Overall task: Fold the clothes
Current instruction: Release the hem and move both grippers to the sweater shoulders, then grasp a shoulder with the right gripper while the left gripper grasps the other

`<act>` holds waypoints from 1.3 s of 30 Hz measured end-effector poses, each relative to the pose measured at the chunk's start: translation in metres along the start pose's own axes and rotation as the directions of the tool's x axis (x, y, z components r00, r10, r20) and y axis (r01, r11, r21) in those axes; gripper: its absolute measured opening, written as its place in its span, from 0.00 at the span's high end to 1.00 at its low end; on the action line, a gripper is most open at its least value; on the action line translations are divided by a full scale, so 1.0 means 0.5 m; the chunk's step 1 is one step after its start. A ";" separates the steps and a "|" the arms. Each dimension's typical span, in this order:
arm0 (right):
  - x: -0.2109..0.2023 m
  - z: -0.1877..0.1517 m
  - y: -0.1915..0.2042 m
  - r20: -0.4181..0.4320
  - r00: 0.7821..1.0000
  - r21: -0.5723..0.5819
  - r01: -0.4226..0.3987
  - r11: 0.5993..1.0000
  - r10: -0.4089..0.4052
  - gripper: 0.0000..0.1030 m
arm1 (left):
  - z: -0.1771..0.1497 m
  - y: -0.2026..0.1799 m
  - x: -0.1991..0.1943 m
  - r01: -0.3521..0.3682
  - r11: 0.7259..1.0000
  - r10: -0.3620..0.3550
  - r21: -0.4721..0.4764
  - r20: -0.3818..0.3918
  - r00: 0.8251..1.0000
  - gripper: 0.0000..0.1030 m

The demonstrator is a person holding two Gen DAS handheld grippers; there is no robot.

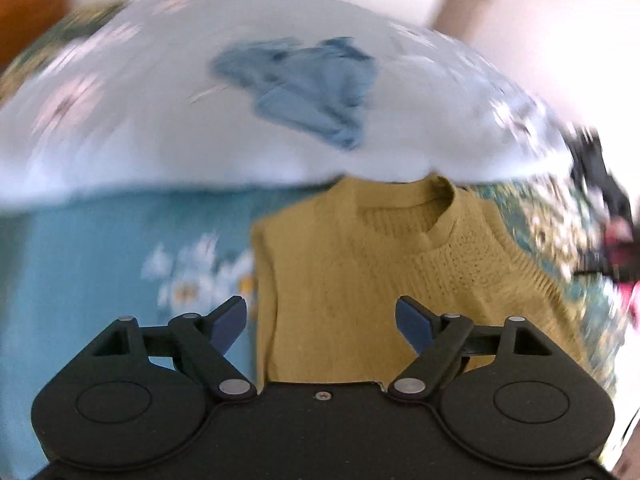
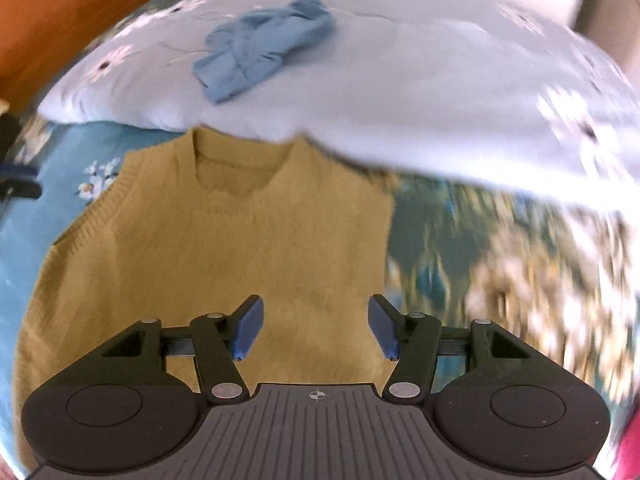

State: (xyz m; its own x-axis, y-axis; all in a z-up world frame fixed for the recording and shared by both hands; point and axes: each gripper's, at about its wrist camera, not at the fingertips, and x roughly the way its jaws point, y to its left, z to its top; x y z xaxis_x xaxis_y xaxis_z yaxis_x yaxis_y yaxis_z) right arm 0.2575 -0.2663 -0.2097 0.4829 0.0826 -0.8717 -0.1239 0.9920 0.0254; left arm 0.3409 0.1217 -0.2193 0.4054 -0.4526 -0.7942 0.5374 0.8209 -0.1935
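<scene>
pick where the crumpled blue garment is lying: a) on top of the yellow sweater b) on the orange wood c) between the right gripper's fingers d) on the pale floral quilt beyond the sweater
d, the blue garment lies bunched on the pale floral quilt, beyond the collar of the yellow sweater and apart from it.

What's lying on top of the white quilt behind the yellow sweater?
A crumpled blue garment lies on the white quilt, apart from the yellow sweater. The quilt's front edge touches or overlaps the sweater's collar; whatever lies beneath the quilt is hidden.
</scene>
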 end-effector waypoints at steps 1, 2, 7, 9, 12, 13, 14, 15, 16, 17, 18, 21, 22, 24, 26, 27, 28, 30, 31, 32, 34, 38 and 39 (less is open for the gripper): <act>0.014 0.021 -0.005 0.001 1.000 -0.029 -0.004 1.000 0.004 0.47 | 0.020 0.000 0.018 0.005 0.999 -0.005 0.048 -0.008 1.000 0.22; 0.029 0.041 -0.014 -0.001 1.000 -0.055 -0.010 0.998 0.010 0.47 | 0.039 0.000 0.038 0.011 0.996 -0.010 0.087 -0.017 1.000 0.22; 0.120 0.115 -0.060 -0.052 0.998 -0.156 -0.055 0.986 0.047 0.46 | 0.095 0.009 0.151 0.038 0.981 -0.021 0.193 -0.092 0.995 0.21; 0.155 0.134 -0.076 -0.070 0.996 -0.199 -0.065 0.978 0.052 0.46 | 0.110 0.012 0.193 0.057 0.974 -0.028 0.218 -0.133 0.991 0.21; 0.199 0.160 -0.099 -0.076 0.994 -0.229 -0.090 0.969 0.075 0.46 | 0.128 0.018 0.253 0.072 0.962 -0.025 0.265 -0.179 0.984 0.21; 0.211 0.167 -0.105 -0.075 0.994 -0.240 -0.099 0.966 0.084 0.46 | 0.134 0.023 0.269 0.083 0.961 -0.033 0.265 -0.189 0.981 0.21; 0.223 0.174 -0.109 -0.079 0.992 -0.254 -0.113 0.961 0.096 0.46 | 0.140 0.027 0.283 0.096 0.960 -0.043 0.262 -0.199 0.979 0.21; 0.237 0.181 -0.112 -0.087 0.990 -0.270 -0.131 0.954 0.111 0.46 | 0.147 0.032 0.297 0.114 0.959 -0.059 0.259 -0.211 0.976 0.21; 0.249 0.188 -0.115 -0.097 0.987 -0.283 -0.151 0.947 0.128 0.46 | 0.152 0.035 0.306 0.128 0.957 -0.070 0.262 -0.220 0.973 0.22; 0.259 0.195 -0.117 -0.109 0.983 -0.290 -0.175 0.941 0.150 0.46 | 0.157 0.036 0.317 0.145 0.953 -0.083 0.266 -0.232 0.969 0.22; 0.268 0.200 -0.118 -0.120 0.978 -0.298 -0.198 0.934 0.170 0.46 | 0.163 0.037 0.329 0.168 0.947 -0.100 0.272 -0.248 0.964 0.22; 0.291 0.213 -0.118 -0.156 0.963 -0.321 -0.260 0.910 0.220 0.50 | 0.175 0.039 0.356 0.225 0.932 -0.140 0.284 -0.290 0.947 0.25; 0.297 0.215 -0.116 -0.171 0.958 -0.328 -0.274 0.904 0.228 0.54 | 0.178 0.041 0.364 0.241 0.928 -0.151 0.285 -0.303 0.941 0.29; 0.310 0.220 -0.113 -0.203 0.949 -0.341 -0.298 0.891 0.240 0.60 | 0.182 0.043 0.375 0.271 0.920 -0.174 0.282 -0.327 0.929 0.39; 0.322 0.219 -0.108 -0.233 0.947 -0.350 -0.294 0.889 0.221 0.70 | 0.183 0.045 0.385 0.293 0.917 -0.189 0.269 -0.354 0.916 0.48; 0.326 0.217 -0.105 -0.245 0.946 -0.351 -0.289 0.891 0.211 0.71 | 0.183 0.047 0.389 0.305 0.917 -0.201 0.256 -0.365 0.909 0.48; 0.328 0.216 -0.104 -0.250 0.946 -0.345 -0.284 0.894 0.204 0.75 | 0.182 0.048 0.391 0.309 0.919 -0.207 0.244 -0.369 0.906 0.48; 0.325 0.214 -0.099 -0.247 0.951 -0.333 -0.266 0.904 0.189 0.85 | 0.183 0.052 0.392 0.301 0.928 -0.206 0.218 -0.373 0.905 0.50; 0.324 0.214 -0.097 -0.245 0.952 -0.327 -0.257 0.909 0.181 0.91 | 0.183 0.052 0.391 0.291 0.931 -0.197 0.220 -0.368 0.909 0.61; 0.320 0.213 -0.095 -0.242 0.955 -0.323 -0.248 0.913 0.174 0.92 | 0.183 0.050 0.387 0.281 0.931 -0.186 0.231 -0.362 0.913 0.76; 0.305 0.208 -0.088 -0.225 0.961 -0.332 -0.232 0.914 0.162 0.92 | 0.182 0.045 0.375 0.269 0.930 -0.173 0.251 -0.347 0.922 0.82; 0.250 0.194 -0.075 -0.166 0.975 -0.341 -0.198 0.919 0.148 0.92 | 0.178 0.019 0.328 0.258 0.918 -0.169 0.302 -0.292 0.941 0.86; 0.233 0.190 -0.072 -0.149 0.978 -0.341 -0.189 0.921 0.146 0.92 | 0.176 0.013 0.309 0.250 0.916 -0.167 0.312 -0.270 0.948 0.86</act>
State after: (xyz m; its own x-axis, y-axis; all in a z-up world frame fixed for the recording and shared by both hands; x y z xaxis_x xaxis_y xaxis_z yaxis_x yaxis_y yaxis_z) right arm 0.4008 -0.2835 -0.2658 0.3254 0.2111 -0.9217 -0.5012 0.8651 0.0212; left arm 0.4720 0.0264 -0.2926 0.0950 -0.4721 -0.8764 0.8249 0.5301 -0.1961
